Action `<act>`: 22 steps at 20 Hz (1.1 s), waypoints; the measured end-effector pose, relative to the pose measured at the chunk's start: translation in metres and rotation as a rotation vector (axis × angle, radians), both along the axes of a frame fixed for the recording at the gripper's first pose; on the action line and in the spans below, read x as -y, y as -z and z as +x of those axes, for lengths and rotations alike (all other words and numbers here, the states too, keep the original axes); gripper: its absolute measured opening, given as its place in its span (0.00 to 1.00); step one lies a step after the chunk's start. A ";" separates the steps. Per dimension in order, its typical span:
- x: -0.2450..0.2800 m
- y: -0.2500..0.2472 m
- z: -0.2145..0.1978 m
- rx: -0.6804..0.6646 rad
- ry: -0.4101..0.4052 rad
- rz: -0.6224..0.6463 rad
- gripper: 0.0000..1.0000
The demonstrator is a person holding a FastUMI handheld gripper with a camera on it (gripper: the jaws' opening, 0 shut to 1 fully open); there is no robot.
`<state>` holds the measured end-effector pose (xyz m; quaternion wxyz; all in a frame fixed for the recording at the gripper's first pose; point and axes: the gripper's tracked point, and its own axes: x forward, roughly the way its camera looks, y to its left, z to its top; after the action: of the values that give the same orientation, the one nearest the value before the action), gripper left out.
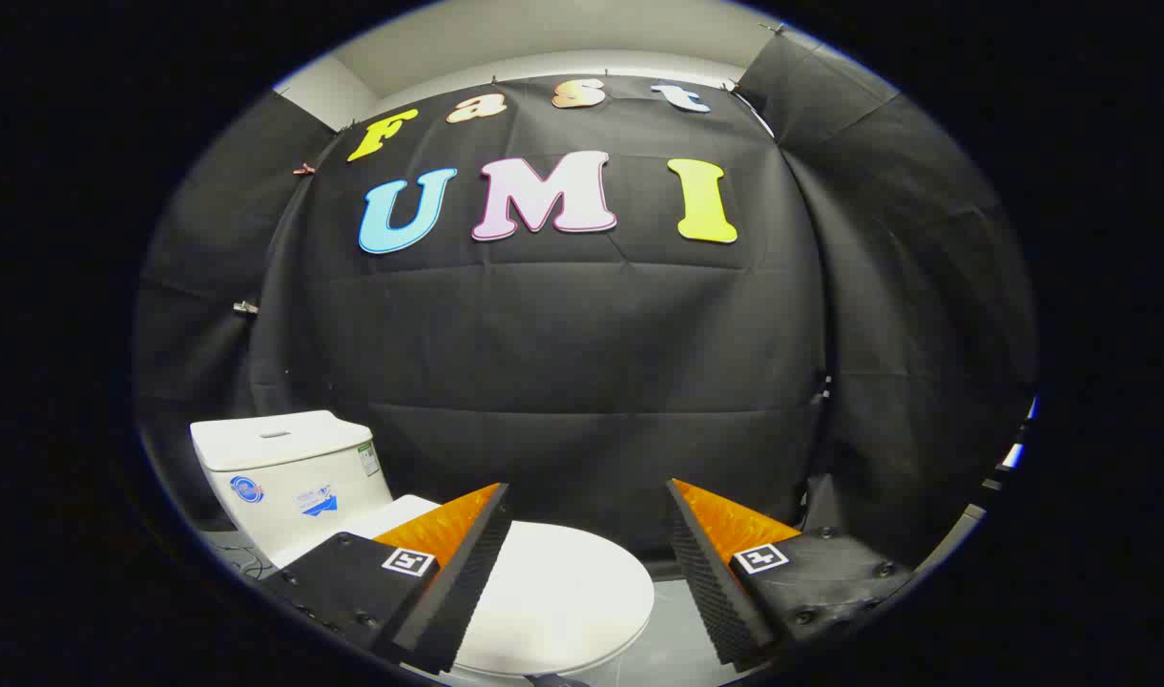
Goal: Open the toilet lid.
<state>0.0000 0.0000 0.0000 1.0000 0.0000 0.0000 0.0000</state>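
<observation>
Closed toilet lid [563,592] lies below the spread, empty gripper [587,496] fingers.

Toilet lid [563,592] partly hidden behind left finger [448,572]; tank [286,477] labels unreadable.

Grey floor [673,625]; white toilet [286,477] standing on it

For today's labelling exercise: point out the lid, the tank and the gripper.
lid [563,587], gripper view, flat closed top.
tank [291,477], gripper view, front face.
gripper [587,496], gripper view, open, gap between fingertips, above the lid.
</observation>
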 end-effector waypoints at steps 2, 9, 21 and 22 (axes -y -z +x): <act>0.001 0.001 -0.001 0.000 -0.001 -0.006 0.98; -0.001 0.004 0.000 -0.012 -0.008 -0.009 0.98; 0.001 0.009 0.001 -0.027 -0.008 0.002 0.98; 0.000 0.010 0.001 -0.031 -0.009 0.003 0.98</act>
<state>0.0014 -0.0003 -0.0103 0.9999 0.0014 0.0154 0.0045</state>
